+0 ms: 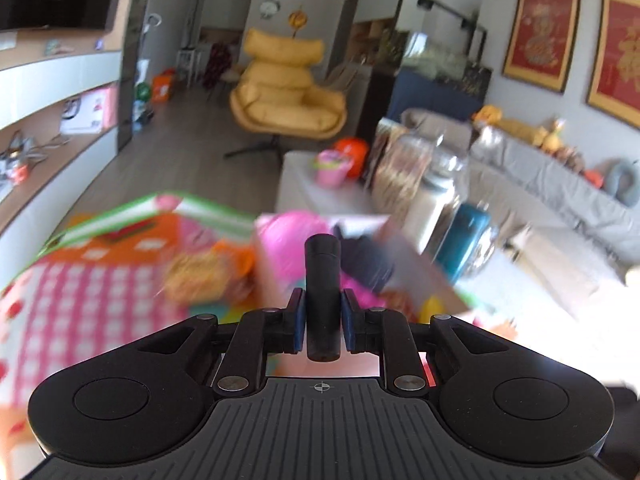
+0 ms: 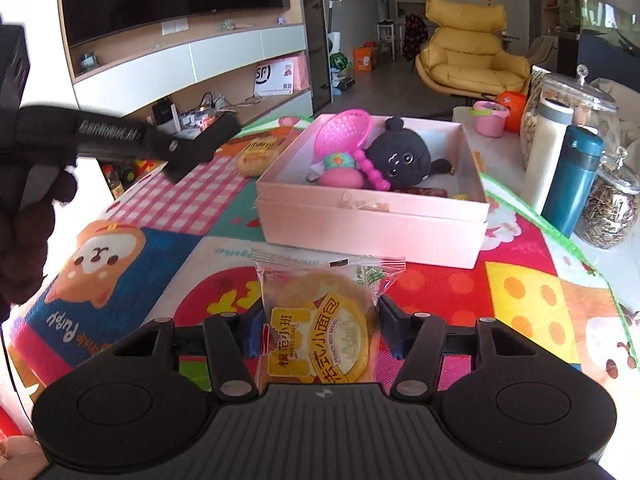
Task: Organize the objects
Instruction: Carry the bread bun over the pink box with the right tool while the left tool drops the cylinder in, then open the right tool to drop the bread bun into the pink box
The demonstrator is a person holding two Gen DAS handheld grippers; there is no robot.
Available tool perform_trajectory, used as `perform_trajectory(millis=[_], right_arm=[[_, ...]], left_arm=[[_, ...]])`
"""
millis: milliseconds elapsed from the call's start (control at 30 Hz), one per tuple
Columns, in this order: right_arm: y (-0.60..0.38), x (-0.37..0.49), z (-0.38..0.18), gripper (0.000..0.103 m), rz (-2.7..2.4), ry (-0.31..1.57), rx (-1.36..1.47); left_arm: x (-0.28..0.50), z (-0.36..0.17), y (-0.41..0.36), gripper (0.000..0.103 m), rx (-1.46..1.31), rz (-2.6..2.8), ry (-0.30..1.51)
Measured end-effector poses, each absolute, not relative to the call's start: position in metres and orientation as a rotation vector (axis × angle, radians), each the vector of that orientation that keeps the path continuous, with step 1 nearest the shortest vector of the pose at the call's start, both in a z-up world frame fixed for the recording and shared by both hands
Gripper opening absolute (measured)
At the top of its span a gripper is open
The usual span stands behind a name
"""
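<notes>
Left wrist view, near: left gripper [image 1: 322, 322] at lower centre, fingers [image 1: 297, 322] clamped on a black cylinder [image 1: 322, 300]. Cylinder is matte, round-ended, upright in the frame, reaching above the finger tips. Everything behind it is motion-blurred: pink box [image 1: 280, 240] just beyond, a dark shape inside it, a bun packet [image 1: 200, 272] to its left on the mat [image 1: 80, 280].

Right wrist view, near: right gripper [image 2: 320, 330] at lower centre, fingers [image 2: 394, 326] touching both sides of a bread packet [image 2: 320, 320], closed on it. Packet is clear plastic with crimped top edge, round pale bun inside, yellow label with Chinese print and "French Mini Bread". It lies on the mat [image 2: 520, 300], which is bright patchwork: red, blue, a cartoon bear, pink gingham further back. Mat covers the counter [image 2: 624, 256], white at right edge.

Mid-frame: pink box [image 2: 372, 220], open, shallow, rectangular, just beyond the packet. In it: black plush [image 2: 400, 158] with round eyes, pink toy racket [image 2: 344, 136] leaning over the left side, a small pink and teal toy [image 2: 340, 168] beside the plush. Second bun packet [image 2: 258, 156] on the mat left of the box.

Left of frame: the left gripper [image 2: 200, 140] seen from the side, raised above the mat, held by a dark-gloved hand [image 2: 24, 220].

Right: teal bottle [image 2: 572, 180], white bottle [image 2: 550, 148], two glass jars [image 2: 572, 104] standing together. Far: yellow chair [image 2: 468, 52].
</notes>
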State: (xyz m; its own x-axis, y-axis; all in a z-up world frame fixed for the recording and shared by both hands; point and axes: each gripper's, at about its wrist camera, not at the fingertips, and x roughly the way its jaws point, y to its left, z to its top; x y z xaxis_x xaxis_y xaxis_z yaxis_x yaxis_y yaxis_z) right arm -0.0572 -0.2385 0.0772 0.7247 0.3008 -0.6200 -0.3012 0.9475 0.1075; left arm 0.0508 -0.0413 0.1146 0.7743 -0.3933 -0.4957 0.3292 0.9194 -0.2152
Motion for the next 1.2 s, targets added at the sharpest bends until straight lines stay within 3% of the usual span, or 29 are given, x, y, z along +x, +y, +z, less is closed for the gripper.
perform_trajectory(millis=[167, 500, 700, 867, 1200], right_arm=[[-0.252, -0.049, 0.08, 0.056, 0.28, 0.666, 0.033], [-0.243, 0.032, 0.118, 0.056, 0.193, 0.566, 0.005], [-0.226, 0.093, 0.111, 0.056, 0.066, 0.515, -0.05], [-0.229, 0.108, 0.08, 0.055, 0.073, 0.655, 0.005], [-0.225, 0.102, 0.054, 0.056, 0.114, 0.718, -0.03]], left_arm=[[0.096, 0.085, -0.079, 0.023, -0.014, -0.354, 0.592], [0.04, 0.07, -0.021, 0.023, -0.133, -0.381, 0.597], [0.021, 0.052, 0.019, 0.023, -0.174, -0.316, 0.644], [0.017, 0.038, 0.046, 0.023, -0.23, -0.271, 0.668], [0.022, 0.018, 0.046, 0.023, -0.243, -0.281, 0.714]])
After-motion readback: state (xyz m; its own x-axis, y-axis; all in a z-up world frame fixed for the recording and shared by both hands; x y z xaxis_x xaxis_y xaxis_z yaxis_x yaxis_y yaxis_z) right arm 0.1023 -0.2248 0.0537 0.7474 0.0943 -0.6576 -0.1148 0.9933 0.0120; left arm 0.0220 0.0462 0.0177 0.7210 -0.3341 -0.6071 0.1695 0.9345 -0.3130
